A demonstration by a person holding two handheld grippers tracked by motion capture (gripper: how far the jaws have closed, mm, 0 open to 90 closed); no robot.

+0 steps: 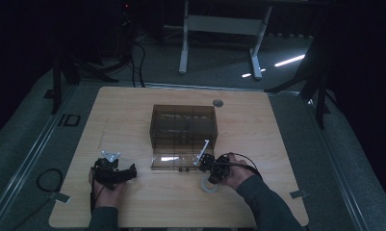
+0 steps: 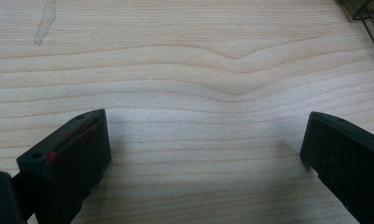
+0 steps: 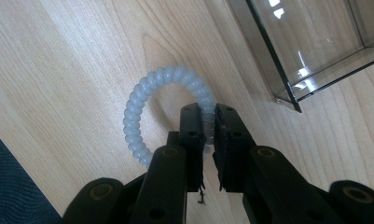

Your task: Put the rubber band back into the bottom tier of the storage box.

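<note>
We see a pale, translucent spiral hair tie (image 3: 162, 84) lying on the desk (image 3: 72, 56) beside the smoky clear box (image 3: 315, 42), pinched by our right hand-held gripper (image 3: 208, 119); its near arc is hidden behind the jaws. Our left hand-held gripper (image 2: 205, 149) gapes, released.

Right gripper (image 3: 209, 135) jaws cover part of the coiled hair tie (image 3: 138, 100). Beside the hair tie, the clear box (image 3: 287, 70) is cut off by the frame edge.
</note>
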